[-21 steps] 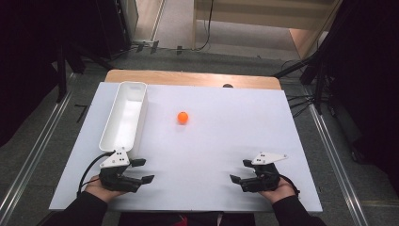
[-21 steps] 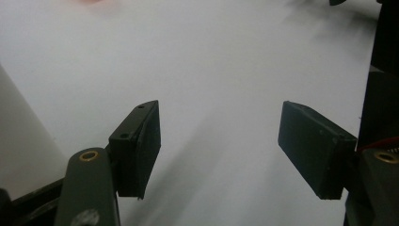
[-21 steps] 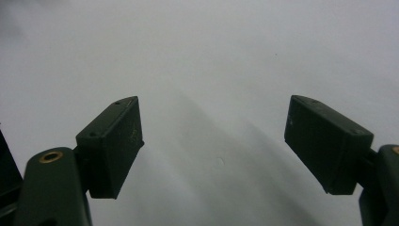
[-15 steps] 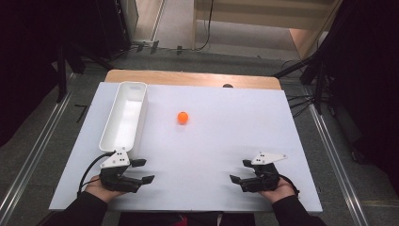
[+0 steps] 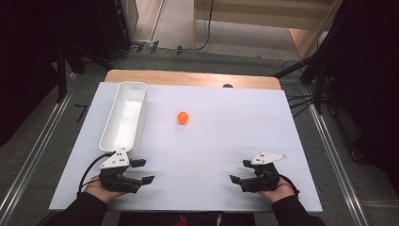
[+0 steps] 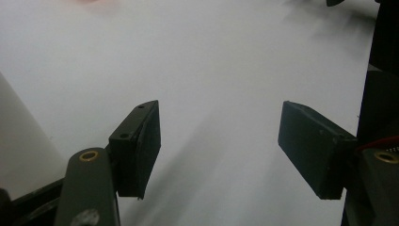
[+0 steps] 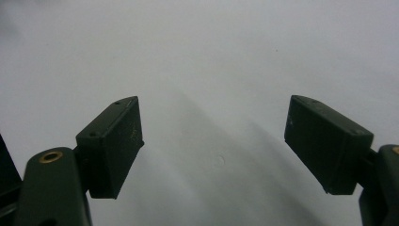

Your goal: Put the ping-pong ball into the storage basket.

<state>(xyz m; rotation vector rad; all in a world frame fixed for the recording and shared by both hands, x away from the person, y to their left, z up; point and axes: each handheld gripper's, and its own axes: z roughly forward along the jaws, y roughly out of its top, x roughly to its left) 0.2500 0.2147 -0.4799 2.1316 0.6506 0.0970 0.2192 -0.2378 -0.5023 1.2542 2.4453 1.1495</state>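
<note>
The two black jaws of the right tongs (image 7: pixel 214 150) stand wide apart above the plain white table (image 7: pixel 211 56), with nothing between them.

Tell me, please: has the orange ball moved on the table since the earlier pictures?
No. The orange ball lies at the same spot beside the white tray, at the same gap from the tray's right wall as in the earlier high views.

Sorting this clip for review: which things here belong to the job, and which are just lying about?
Job:
- orange ball, loose mid-table
- white bin, empty, at left
- left gripper, open
- right gripper, open

Lying about:
- small dark knob at the far table edge
- cables on the floor
</note>
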